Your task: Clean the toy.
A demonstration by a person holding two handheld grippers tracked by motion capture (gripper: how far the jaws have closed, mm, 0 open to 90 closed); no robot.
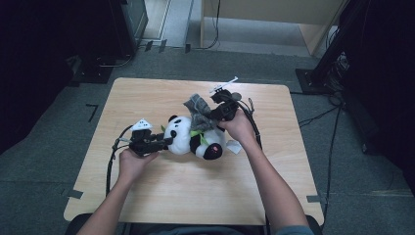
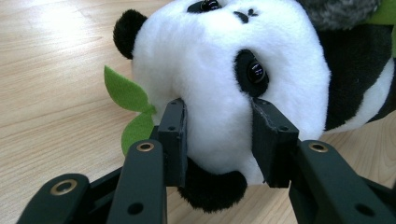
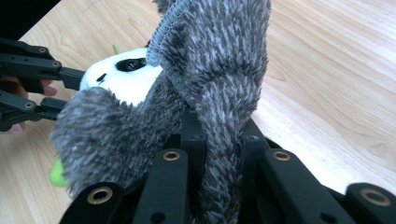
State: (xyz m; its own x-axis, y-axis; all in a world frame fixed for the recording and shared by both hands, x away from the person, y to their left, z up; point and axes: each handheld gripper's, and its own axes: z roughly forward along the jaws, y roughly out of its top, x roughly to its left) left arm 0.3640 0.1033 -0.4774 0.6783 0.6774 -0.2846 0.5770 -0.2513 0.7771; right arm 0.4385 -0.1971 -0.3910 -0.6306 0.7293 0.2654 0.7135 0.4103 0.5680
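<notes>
No brand, label or writing can be read anywhere; a small white tag (image 1: 234,147) lies on the wood just beside the toy, but it is too small to make out any print on it.

The worktop (image 1: 161,196) is a pale wood-grain board with rounded corners, standing on grey carpet. Black tape marks sit on the carpet near its corners. Cables run across the floor at the right, dark equipment stands at the left and right, and a light wooden piece of furniture rises at the back.

A plush panda (image 1: 188,137) lies on its side around the middle of the worktop, its head toward the person's left, with a green felt leaf (image 2: 126,100) by its head. The left claw (image 1: 164,142) is clamped narrowly on the panda's white head (image 2: 219,93), its pads pressed into the fur on either side, just below one glossy eye. The right claw (image 1: 220,113) is pinched tight on a fuzzy grey cloth (image 3: 219,79), which stands up from between its jaws and drapes over the panda's body. In the right gripper view the left claw shows farther off, against the panda's face.
</notes>
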